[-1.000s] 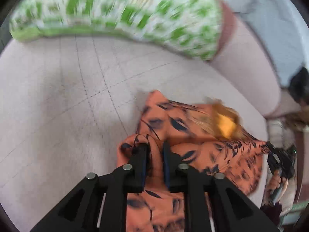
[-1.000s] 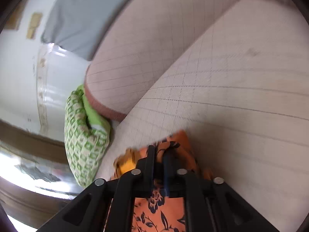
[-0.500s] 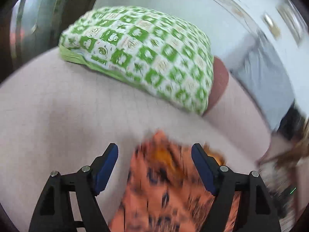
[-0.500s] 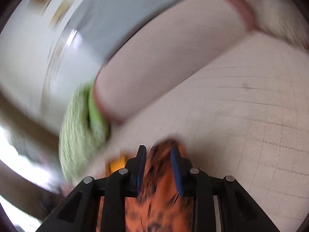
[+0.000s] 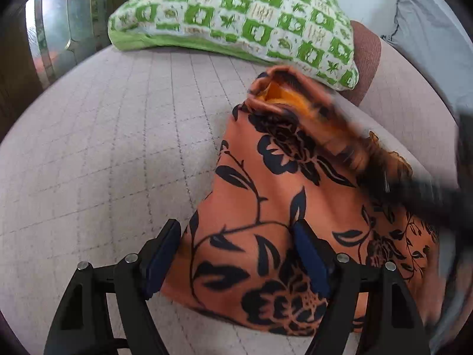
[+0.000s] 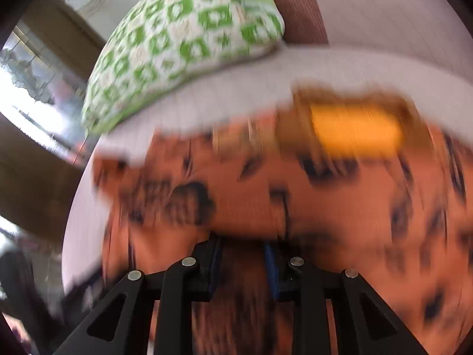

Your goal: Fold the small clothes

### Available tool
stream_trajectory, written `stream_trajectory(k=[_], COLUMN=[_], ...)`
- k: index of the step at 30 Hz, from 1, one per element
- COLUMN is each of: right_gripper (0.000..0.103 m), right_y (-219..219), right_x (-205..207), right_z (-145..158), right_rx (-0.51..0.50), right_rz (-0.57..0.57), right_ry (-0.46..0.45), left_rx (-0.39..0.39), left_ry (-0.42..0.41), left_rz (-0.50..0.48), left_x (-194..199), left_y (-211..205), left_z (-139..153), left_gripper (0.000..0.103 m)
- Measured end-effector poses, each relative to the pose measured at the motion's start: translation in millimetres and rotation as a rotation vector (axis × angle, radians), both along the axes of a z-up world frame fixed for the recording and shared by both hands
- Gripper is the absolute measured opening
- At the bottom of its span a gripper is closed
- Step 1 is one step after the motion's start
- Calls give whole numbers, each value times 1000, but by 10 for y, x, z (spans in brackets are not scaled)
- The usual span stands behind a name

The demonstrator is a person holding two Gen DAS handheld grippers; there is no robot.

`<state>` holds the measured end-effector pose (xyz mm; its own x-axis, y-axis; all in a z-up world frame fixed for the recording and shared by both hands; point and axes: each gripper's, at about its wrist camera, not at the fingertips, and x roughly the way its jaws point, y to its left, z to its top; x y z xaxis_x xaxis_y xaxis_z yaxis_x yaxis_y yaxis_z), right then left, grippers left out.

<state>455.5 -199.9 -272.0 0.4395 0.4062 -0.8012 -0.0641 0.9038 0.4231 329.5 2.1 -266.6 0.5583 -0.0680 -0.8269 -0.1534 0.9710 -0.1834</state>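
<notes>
Garment (image 5: pixel 266 207) part-folded on sofa (image 5: pixel 103 148), more folds likely; left hand-held gripper (image 5: pixel 236 254) released, right hand-held gripper (image 6: pixel 243 266) part-open around bunched cloth, grip unclear.

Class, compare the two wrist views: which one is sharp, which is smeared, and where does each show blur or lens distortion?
Left wrist view: mostly sharp, orange floral garment crisp, only a dark smear at right; fisheye bends the grid-lined cushion. Right wrist view: motion blur smears the garment and green pillow; window glare at left.
</notes>
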Motion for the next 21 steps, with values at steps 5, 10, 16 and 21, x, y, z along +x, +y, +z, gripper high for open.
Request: stream_trajectory(k=[5, 10, 16, 21], right_gripper=[30, 30, 30, 28], right_y=[-250, -632, -1425, -1955], right_x=[790, 466, -689, -1456], right_z=[192, 573, 523, -125], right_rx=[24, 47, -111, -155], right_rz=[-196, -241, -348, -438], right_ry=[-81, -148, -135, 32], left_rx=[1, 29, 176, 185], left_ry=[22, -42, 8, 16], left_rz=[-21, -2, -86, -60], left_x=[156, 87, 59, 85], left_y=[24, 12, -156, -177], left_z=[-1, 210, 91, 56], left_gripper=[80, 79, 81, 86])
